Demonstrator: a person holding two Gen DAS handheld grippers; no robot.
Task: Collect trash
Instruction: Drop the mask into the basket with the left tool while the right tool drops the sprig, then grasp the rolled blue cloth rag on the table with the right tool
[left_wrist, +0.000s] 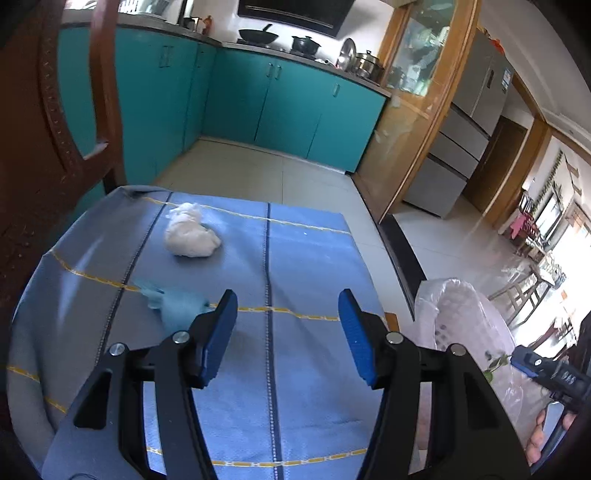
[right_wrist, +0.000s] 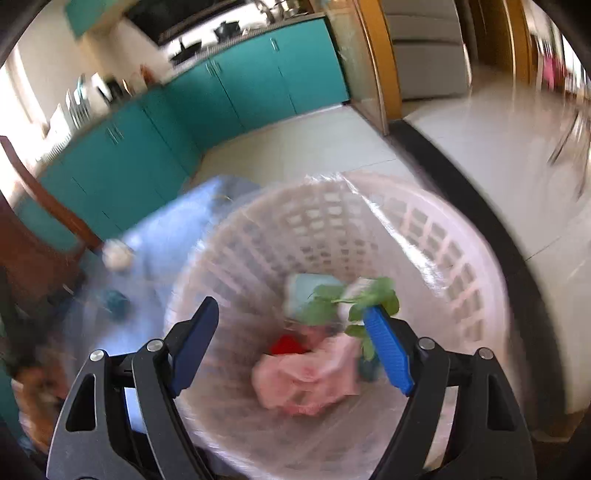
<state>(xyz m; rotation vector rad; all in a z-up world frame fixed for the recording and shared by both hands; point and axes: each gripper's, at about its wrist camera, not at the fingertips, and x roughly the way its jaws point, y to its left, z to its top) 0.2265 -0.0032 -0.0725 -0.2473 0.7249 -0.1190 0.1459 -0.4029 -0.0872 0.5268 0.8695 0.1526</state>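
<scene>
My left gripper (left_wrist: 288, 299) stands open over the blue tablecloth (left_wrist: 310, 258), with nothing between its fingers. A pale blue crumpled scrap (left_wrist: 177, 306) lies just left of its left finger. Farther off sits a white crumpled wad (left_wrist: 192, 236). The white lattice basket (right_wrist: 461, 236), lined with a clear bag, stands beside the table's right side. My right gripper (right_wrist: 291, 308) hangs open above its mouth. A green leafy sprig (right_wrist: 332, 299) rests against the right fingertip, not pinched. Inside lie a pink crumpled bag (right_wrist: 306, 376), something red (right_wrist: 288, 347) and a light blue piece (right_wrist: 306, 291).
A dark wooden chair (left_wrist: 74, 110) stands at the table's far left. Teal kitchen cabinets (left_wrist: 288, 107) line the back wall across a tiled floor. A grey fridge (left_wrist: 454, 147) and a wood-framed glass partition (left_wrist: 410, 122) are on the right. A person's hand (left_wrist: 539, 439) holds the right gripper.
</scene>
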